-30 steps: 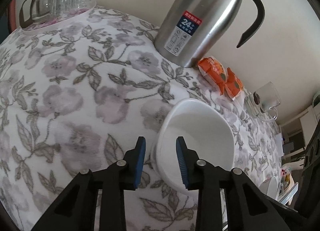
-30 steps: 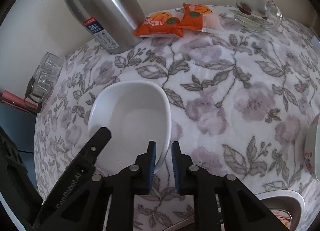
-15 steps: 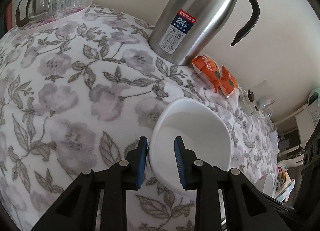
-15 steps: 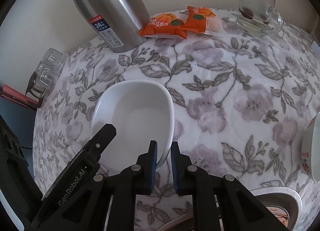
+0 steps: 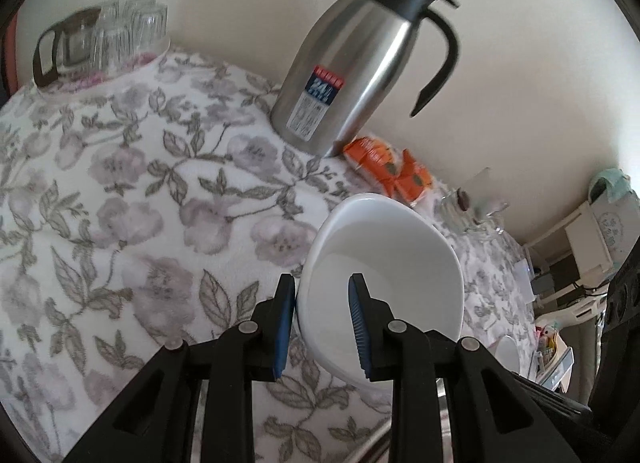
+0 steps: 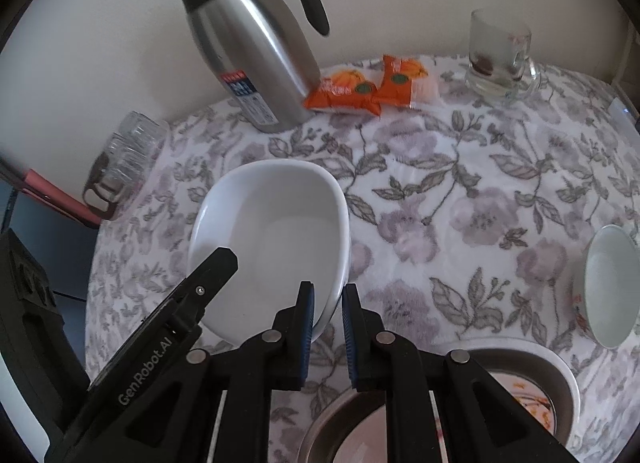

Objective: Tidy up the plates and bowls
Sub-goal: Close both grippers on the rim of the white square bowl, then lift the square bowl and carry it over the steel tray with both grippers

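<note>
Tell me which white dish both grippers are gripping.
The large white squarish bowl at table centre, its rim pinched by both grippers; the smaller round white bowl at the right edge sits untouched.

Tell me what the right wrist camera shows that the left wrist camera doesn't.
Only the right wrist view shows the steel basin with the stained dish beside it, the smaller white bowl at the right edge, and the left gripper's black finger reaching into the big bowl.

Only the left wrist view shows white shelving past the table's far end.

Both show the large white ceramic bowl, pinched at its rim by each gripper, the steel thermos jug, orange snack packets, glass mug, upturned glasses and floral tablecloth.
</note>
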`<state>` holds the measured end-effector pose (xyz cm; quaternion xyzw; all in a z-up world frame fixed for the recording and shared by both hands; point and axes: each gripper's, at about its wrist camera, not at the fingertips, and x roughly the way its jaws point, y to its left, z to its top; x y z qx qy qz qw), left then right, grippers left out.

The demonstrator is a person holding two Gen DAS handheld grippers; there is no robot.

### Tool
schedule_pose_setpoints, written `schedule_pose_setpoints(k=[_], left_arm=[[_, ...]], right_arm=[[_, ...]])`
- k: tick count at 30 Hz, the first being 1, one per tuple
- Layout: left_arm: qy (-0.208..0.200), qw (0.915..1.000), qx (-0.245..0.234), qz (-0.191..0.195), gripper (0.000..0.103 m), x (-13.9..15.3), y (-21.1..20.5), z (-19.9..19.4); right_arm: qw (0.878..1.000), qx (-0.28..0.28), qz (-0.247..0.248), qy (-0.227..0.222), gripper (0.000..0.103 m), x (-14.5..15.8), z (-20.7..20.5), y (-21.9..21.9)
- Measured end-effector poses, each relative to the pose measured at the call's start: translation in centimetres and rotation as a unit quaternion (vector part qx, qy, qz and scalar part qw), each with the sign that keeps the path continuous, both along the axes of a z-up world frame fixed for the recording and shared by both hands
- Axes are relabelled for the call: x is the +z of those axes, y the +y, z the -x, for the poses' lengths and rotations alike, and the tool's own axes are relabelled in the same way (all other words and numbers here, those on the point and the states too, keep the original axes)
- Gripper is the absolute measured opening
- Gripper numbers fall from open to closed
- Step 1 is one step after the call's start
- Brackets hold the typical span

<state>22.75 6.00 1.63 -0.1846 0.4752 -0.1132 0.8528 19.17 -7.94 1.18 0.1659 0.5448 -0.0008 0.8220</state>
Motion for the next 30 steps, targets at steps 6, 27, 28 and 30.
schedule_pose_setpoints(k=[6,27,28,30], left_arm=[[-0.032,0.9994,-0.009,-0.009,0.029,3.5,0.0,2.0],[-0.112,0.992,-0.051,-0.028,0.029,10.3,-3.7,11.7],[-0.115,0.9915,-0.054,-0.029,0.029,10.4,-3.9,12.2],[-0.118,0.9906,-0.059,-0.034,0.029,10.7,-4.5,12.9]], right_arm=[[0.999,0.004,-0.008,-0.031,0.015,3.1,2.1,0.1],[0.993,0.006,-0.007,-0.119,0.016,10.1,12.4,-3.0],[0.992,0.004,-0.008,-0.122,0.016,10.2,12.9,-3.3],[0.992,0.002,-0.007,-0.127,0.016,10.3,13.7,-3.6]])
